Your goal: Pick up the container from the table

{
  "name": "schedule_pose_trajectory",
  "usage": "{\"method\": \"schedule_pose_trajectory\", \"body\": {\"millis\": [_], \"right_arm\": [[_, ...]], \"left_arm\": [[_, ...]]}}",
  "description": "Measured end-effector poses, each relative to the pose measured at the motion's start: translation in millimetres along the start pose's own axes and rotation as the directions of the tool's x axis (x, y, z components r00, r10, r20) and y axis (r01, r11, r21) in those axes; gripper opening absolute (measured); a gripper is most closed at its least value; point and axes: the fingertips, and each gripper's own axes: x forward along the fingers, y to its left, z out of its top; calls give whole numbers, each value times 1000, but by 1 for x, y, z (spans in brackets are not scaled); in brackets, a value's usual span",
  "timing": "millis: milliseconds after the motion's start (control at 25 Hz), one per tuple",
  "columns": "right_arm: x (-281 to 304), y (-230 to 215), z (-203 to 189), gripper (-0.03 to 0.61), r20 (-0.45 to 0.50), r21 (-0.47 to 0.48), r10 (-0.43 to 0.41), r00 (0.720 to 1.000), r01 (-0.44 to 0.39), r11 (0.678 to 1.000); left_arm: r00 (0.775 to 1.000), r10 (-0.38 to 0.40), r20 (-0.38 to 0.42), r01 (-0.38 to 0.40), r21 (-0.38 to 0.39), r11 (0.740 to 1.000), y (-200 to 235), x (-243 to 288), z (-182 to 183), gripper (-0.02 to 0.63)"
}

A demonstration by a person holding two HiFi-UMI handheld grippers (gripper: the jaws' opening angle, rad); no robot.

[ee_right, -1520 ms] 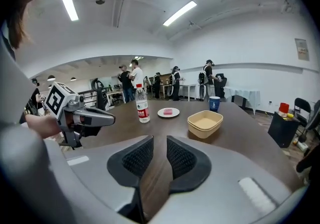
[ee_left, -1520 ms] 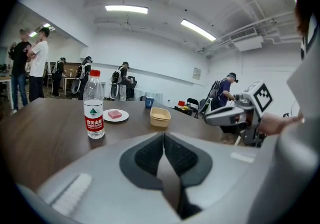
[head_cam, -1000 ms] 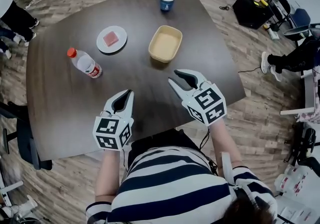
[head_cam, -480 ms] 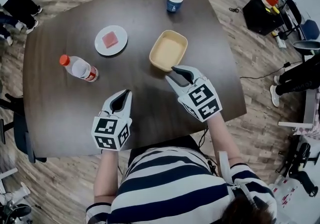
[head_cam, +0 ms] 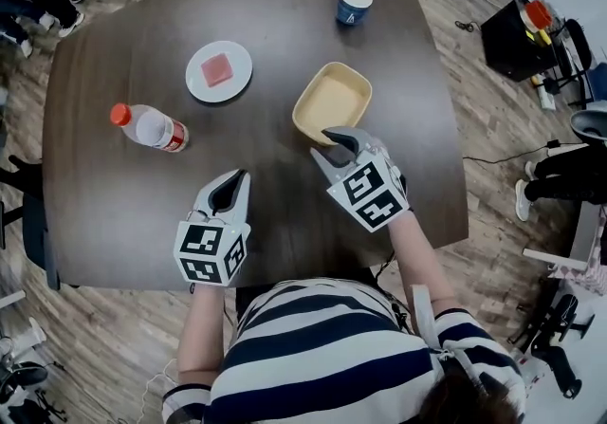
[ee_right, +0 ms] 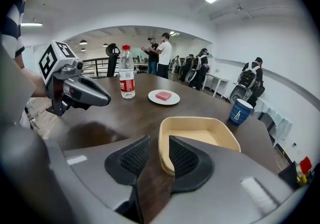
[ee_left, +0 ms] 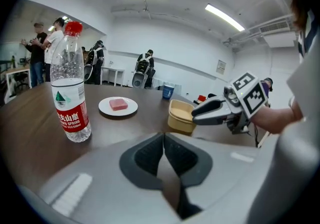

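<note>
The beige rectangular container [head_cam: 332, 101] [ee_right: 200, 140] sits empty on the dark table [head_cam: 123, 204], right of centre. My right gripper [head_cam: 327, 142] [ee_right: 159, 140] is at its near rim. Its jaws are opening, and the rim's near corner stands in the gap between them; the pads do not press on it. My left gripper [head_cam: 237, 177] [ee_left: 164, 135] hovers over the table's near part, left of the container and apart from it, shut on nothing.
A water bottle with a red cap [head_cam: 150, 126] [ee_left: 70, 92] lies at the left in the head view. A white plate with a pink block [head_cam: 219, 71] and a blue cup [head_cam: 355, 5] are farther back. People stand beyond the table [ee_right: 160, 60].
My right gripper has moved forward and down from the table's near part to the container's near rim. The left gripper has hardly shifted in the picture.
</note>
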Motion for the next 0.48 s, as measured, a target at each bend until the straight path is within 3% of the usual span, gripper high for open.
{"method": "schedule_pose_trajectory", "body": {"millis": [280, 480], "right_arm": [[21, 0, -6, 118, -78, -156, -21, 997, 9, 988], [32, 2, -6, 118, -117, -203, 1, 993, -25, 979]], "left_arm": [[1000, 25, -10, -25, -24, 999, 8, 12, -3, 0], [999, 41, -18, -42, -35, 999, 12, 16, -7, 0]]}}
